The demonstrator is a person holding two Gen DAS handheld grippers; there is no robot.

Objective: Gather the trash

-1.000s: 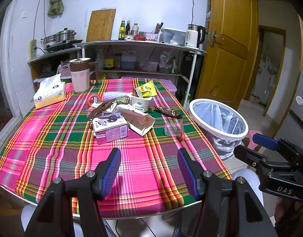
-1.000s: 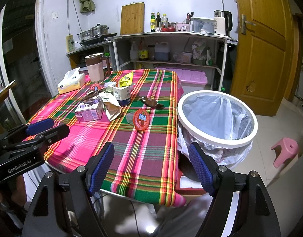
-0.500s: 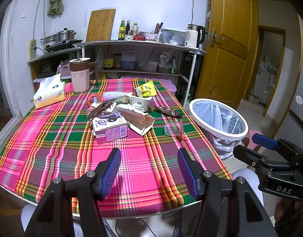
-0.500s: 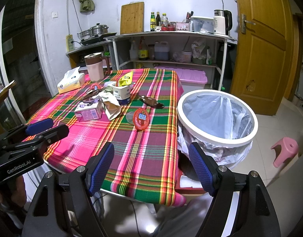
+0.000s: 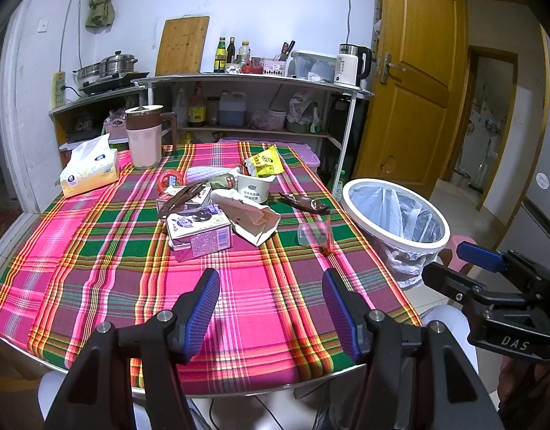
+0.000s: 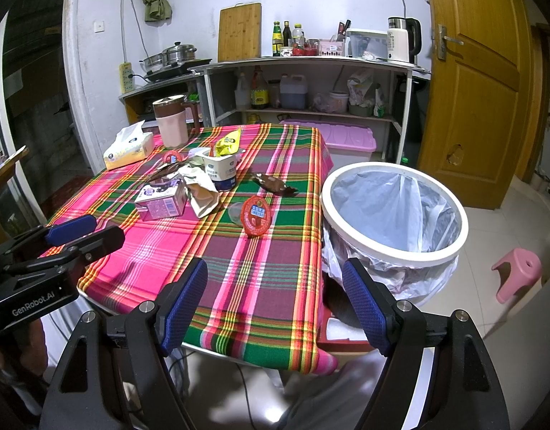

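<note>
Counter (image 5: 96,268) under a pink/green plaid cloth, kitchen shelving (image 5: 253,82) behind it, wooden door (image 5: 411,82) to the right. Trash sits in one cluster mid-counter: purple milk carton (image 5: 199,238), crumpled paper bag (image 5: 251,218) touching it, yogurt cup (image 5: 253,188) behind with a yellow wrapper (image 5: 266,161) sticking up, brown wrapper (image 5: 303,202) lying alone to the right, clear jelly cup with red lid (image 6: 255,215) nearest the right edge. Tissue box (image 5: 88,172) and pink jug (image 5: 144,138) stand at the far left corner, well apart from the trash.

White bin with liner (image 6: 393,211) stands on the floor just beside the counter's right edge (rim about level with the cloth). Near half of the counter is bare cloth; pink stool (image 6: 518,272) on the floor past the bin.

My left claw (image 5: 269,304) hangs over the near edge, jaws wide apart, gripping nothing. My right claw (image 6: 275,302) hangs over the near right corner, between counter and bin, also spread wide and holding nothing.
</note>
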